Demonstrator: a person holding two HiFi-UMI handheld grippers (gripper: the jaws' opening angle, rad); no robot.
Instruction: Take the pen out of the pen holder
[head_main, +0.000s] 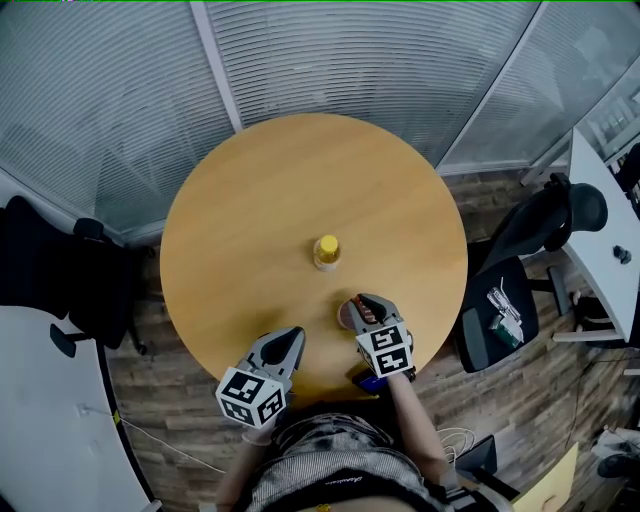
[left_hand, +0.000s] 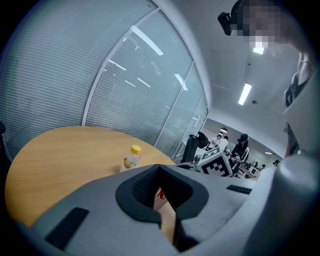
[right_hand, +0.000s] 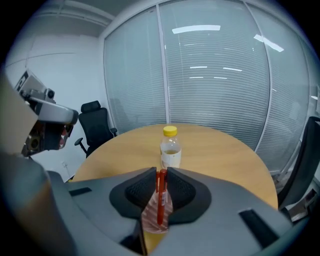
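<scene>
A pinkish striped pen holder (head_main: 345, 317) stands near the front edge of the round wooden table (head_main: 250, 200). In the right gripper view, a red pen (right_hand: 160, 200) stands upright in the pen holder (right_hand: 152, 220). My right gripper (right_hand: 161, 173) is shut on the pen's upper end, directly above the holder. In the head view that right gripper (head_main: 362, 303) covers most of the holder. My left gripper (head_main: 296, 336) hovers at the table's front edge, left of the holder, shut with nothing in it. In its own view the left gripper (left_hand: 160, 168) shows a sliver of the holder (left_hand: 159, 194) behind its pads.
A clear bottle (head_main: 326, 251) with a yellow cap stands mid-table, just beyond the holder, also visible as bottle (right_hand: 170, 147) and bottle (left_hand: 132, 159). Black office chairs (head_main: 525, 265) flank the table on both sides. Glass walls with blinds (head_main: 380, 60) run behind. A white desk (head_main: 600, 220) is at right.
</scene>
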